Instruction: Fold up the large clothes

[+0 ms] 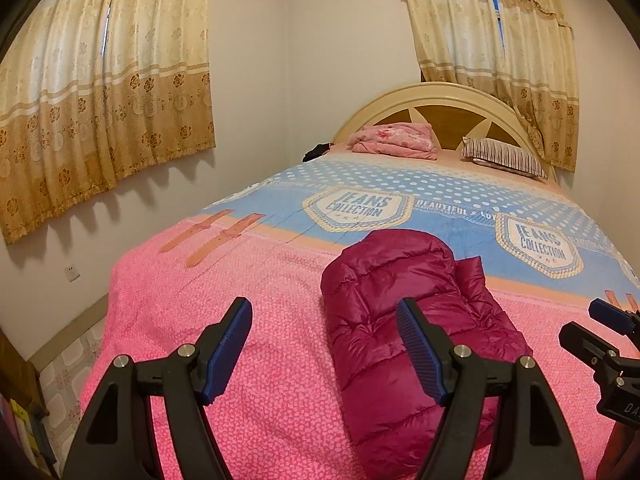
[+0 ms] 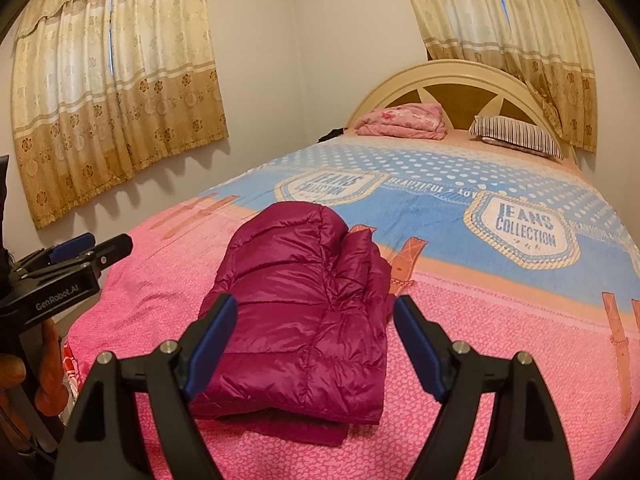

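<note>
Magenta puffer jacket (image 2: 296,312) sits folded on pink bedspread (image 2: 500,360) near bed's foot; our left gripper (image 1: 324,352) and right gripper (image 2: 314,344) hover with jaws apart, empty – slick puffy fill may spring open, bundle may slide if we nudge it

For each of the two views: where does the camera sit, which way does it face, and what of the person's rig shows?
Left wrist: on the left tool, facing up the bed toward the headboard; folded magenta jacket right of centre; the right tool at the right edge.
Right wrist: on the right tool, same heading, the jacket dead ahead; the left tool and fingers gripping it at left.
Shared: bed, jacket, headboard, both curtains, each other's tool.
</note>
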